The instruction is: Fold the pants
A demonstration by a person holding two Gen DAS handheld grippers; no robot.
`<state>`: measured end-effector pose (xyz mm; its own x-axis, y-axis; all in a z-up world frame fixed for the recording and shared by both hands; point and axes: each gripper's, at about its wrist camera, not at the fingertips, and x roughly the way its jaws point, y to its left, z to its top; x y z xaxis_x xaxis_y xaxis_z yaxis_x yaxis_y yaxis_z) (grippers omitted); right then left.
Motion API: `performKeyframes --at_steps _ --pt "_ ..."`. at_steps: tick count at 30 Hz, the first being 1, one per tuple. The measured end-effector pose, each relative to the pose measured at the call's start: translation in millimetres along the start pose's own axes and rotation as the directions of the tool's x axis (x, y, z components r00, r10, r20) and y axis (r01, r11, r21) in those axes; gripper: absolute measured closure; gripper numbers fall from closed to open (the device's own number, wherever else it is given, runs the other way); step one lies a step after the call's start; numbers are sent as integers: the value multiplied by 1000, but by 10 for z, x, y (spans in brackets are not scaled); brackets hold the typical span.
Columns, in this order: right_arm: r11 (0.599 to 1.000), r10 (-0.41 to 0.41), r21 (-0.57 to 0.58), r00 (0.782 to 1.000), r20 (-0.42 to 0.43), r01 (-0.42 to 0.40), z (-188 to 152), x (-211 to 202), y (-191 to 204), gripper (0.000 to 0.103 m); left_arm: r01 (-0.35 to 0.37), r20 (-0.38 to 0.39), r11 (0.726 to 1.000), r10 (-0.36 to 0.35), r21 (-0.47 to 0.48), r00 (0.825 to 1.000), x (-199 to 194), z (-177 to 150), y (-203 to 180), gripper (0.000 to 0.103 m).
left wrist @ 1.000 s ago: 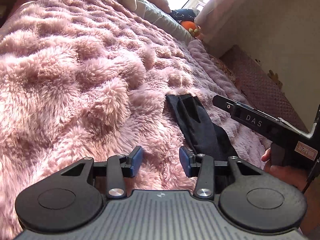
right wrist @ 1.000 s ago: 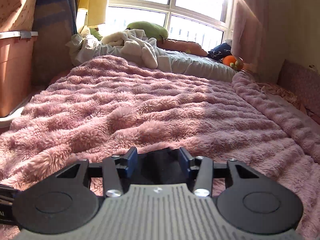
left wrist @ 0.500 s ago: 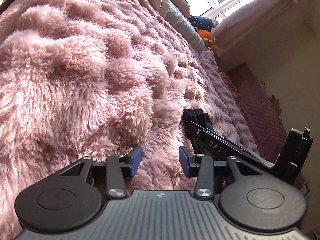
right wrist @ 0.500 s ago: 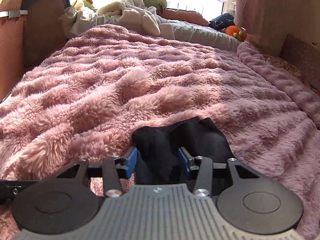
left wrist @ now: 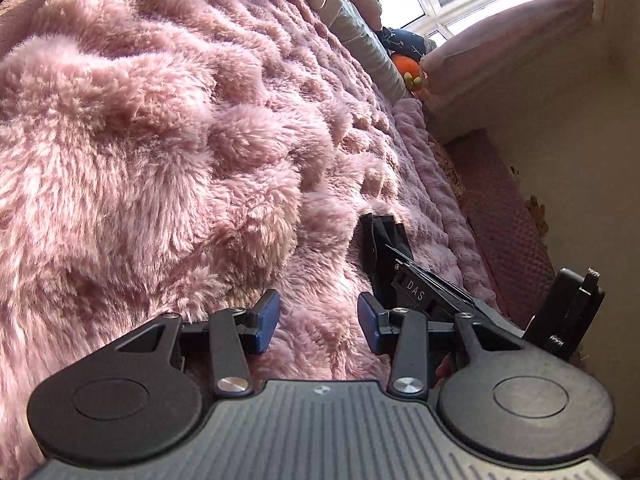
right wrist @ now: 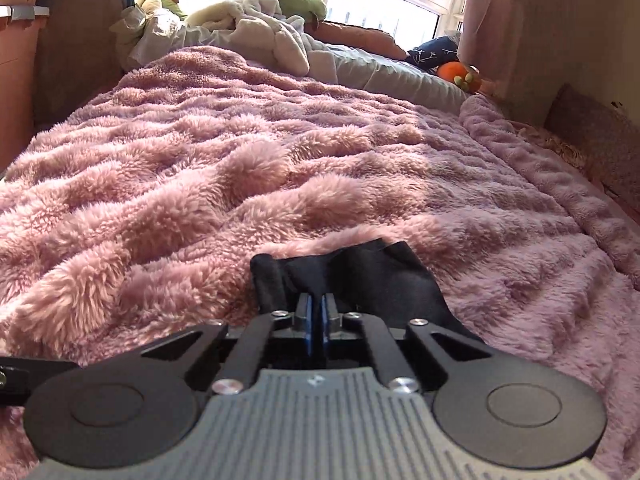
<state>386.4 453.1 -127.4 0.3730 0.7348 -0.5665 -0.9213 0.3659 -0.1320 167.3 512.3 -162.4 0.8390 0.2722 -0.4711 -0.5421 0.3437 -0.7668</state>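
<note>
Since half a second ago my right gripper (right wrist: 316,318) has gone from spread to pressed together, its two blue pads nipping a ridge of the black pants (right wrist: 360,276) between them. My left gripper (left wrist: 318,322) has hardly shifted and stays wide apart.

Counting up: one pair of pants, two grippers, one pink furry blanket (right wrist: 248,168), one orange plush toy (right wrist: 458,74) far off by the window, and one heap of pale bedding (right wrist: 256,36) at the head of the bed.

The pants lie bunched on the blanket, directly ahead of my right gripper; from my left wrist camera I see only their dark end (left wrist: 380,240) just beyond my right gripper's body (left wrist: 432,292). My left pads hold nothing; only blanket pile (left wrist: 160,140) shows between them, and I cannot tell whether they touch it.
</note>
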Motion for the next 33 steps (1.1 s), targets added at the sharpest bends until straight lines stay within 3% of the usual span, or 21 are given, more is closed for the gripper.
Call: performKeyframes --at_steps 2,4,8,10,11,12,16,19,23,27,28,30,33 --pt "999 43 19 998 41 -44 36 -62 44 103 -2 -3 1000 2 6 1000 15 2 -11 55" --pt "998 48 -32 998 44 -46 36 -49 135 103 -3 -5 1000 3 13 1000 36 4 -22 55" --pt "997 75 -18 997 -11 -76 -43 75 113 102 -8 -4 1000 8 22 1000 50 3 -36 55" --pt "993 109 31 994 20 -110 -51 15 49 89 -9 -4 1000 9 22 1000 60 3 -34 55" --pt "989 136 55 990 43 -138 -44 -41 11 63 -11 -4 1000 11 26 1000 64 3 -35 55" --pt "984 155 79 985 75 -161 -40 -126 -32 52 -11 -5 1000 12 28 1000 68 3 -37 55" --pt "979 157 99 972 176 -176 -34 -600 -312 57 38 -12 997 -38 68 999 67 -43 -127 54" --pt "982 142 101 972 186 -163 -118 -989 -667 65 150 -61 985 -145 86 987 104 -132 -236 54" --pt "984 56 160 990 131 -77 -409 -1496 -1218 75 352 -223 935 -333 49 916 270 -341 -397 54" --pt "973 16 228 999 44 -26 -779 -1819 -1601 79 435 -349 892 -371 124 860 372 -625 -664 54" --pt "977 4 214 1000 11 -7 -897 -1863 -1622 82 426 -370 893 -350 145 861 401 -702 -720 54" --pt "995 -15 99 1000 -15 16 -1027 -1887 -1516 99 384 -378 897 -285 219 881 431 -894 -814 54" --pt "991 66 115 997 -25 -63 -1153 -1810 -1417 99 379 -371 891 -274 248 887 468 -1012 -847 54"
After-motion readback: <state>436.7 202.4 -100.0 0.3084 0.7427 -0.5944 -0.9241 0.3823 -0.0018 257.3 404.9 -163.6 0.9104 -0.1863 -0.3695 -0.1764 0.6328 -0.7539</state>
